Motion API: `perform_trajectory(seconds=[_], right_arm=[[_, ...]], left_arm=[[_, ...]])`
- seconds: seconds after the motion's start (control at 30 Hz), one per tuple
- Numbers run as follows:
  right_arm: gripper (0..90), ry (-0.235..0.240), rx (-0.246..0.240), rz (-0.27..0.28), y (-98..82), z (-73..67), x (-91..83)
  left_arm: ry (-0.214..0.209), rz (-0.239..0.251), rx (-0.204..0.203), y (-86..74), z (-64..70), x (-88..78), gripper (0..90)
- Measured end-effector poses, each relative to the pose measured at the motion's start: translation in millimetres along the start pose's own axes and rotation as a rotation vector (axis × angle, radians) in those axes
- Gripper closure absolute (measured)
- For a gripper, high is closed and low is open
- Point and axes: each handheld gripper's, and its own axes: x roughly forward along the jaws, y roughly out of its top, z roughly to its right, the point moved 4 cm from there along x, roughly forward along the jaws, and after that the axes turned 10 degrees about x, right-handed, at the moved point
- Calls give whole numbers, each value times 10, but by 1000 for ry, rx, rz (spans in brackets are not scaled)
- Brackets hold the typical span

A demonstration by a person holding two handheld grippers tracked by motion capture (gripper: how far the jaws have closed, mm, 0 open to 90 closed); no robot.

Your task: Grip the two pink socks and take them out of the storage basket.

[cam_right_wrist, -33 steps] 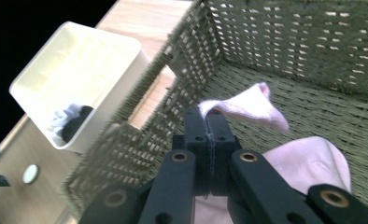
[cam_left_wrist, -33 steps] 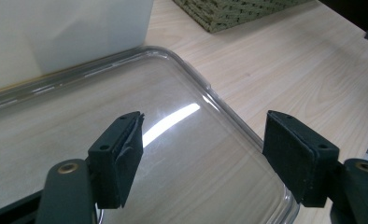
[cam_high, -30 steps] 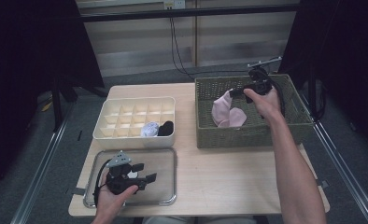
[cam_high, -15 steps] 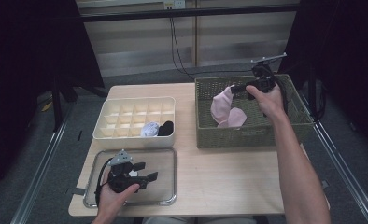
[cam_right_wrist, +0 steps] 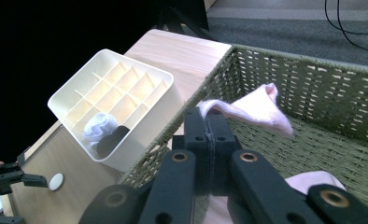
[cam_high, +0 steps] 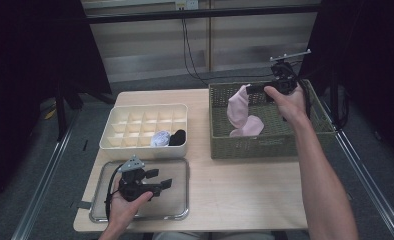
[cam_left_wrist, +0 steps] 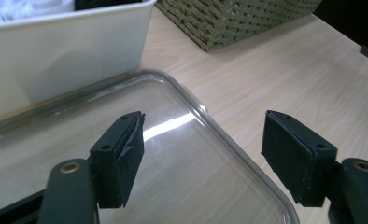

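Right gripper [cam_high: 255, 90] is sitting at upper right of the high view, jaws clamped tight on one edge of the pink sock [cam_high: 239, 111]; in the right gripper view the fabric is pinched between the pads at frame centre and flaring off to the right [cam_right_wrist: 261, 108]. Sock is hanging down from the jaws, lower end looking like it's resting on another pink piece on the floor of the green basket [cam_high: 220, 137]. Advice: keep lifting straight until the tail is clearing the basket rim, grip is only on an edge so no jerking, then be carrying it left toward the divided white box [cam_high: 110, 135], where a white sock [cam_high: 160, 138] and a dark one [cam_high: 177, 137] are sitting in the front cells. Left gripper [cam_high: 160, 178] is idling at lower left over the clear tray [cam_high: 97, 212], jaws wide apart and holding nothing, having just been closing slightly
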Motion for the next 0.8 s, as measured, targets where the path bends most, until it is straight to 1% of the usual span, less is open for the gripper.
perform_trajectory(seconds=[0.03, 0.13, 0.23, 0.4, 0.43, 0.53, 0.6, 0.67, 0.8], right_arm=[[899, -1, -1, 3, 6, -12, -14], [899, 2, -8, 8, 20, -45, -51], [899, 5, -16, 13, 35, -74, -85], [899, -1, -22, 23, 61, -132, -149], [899, 4, -26, 27, 66, -146, -164], [899, 15, -30, 42, 65, -166, -210], [898, 40, -25, 57, 58, -166, -232], [899, 46, -33, 57, 49, -187, -238], [899, 68, -56, 76, 50, -295, -265]], left_arm=[[1, 1, -1, 22, 5, 10, 332], [-1, -4, 11, 79, 15, 37, 330], [-8, 1, 12, 134, 27, 52, 327], [-12, 13, 36, 235, 31, 95, 319], [-15, 17, 41, 247, 30, 108, 319], [-23, 31, 34, 249, 43, 125, 318], [-29, 27, 34, 237, 60, 136, 314], [-34, 23, 39, 234, 69, 145, 313], [-40, 34, 35, 247, 72, 152, 304]])
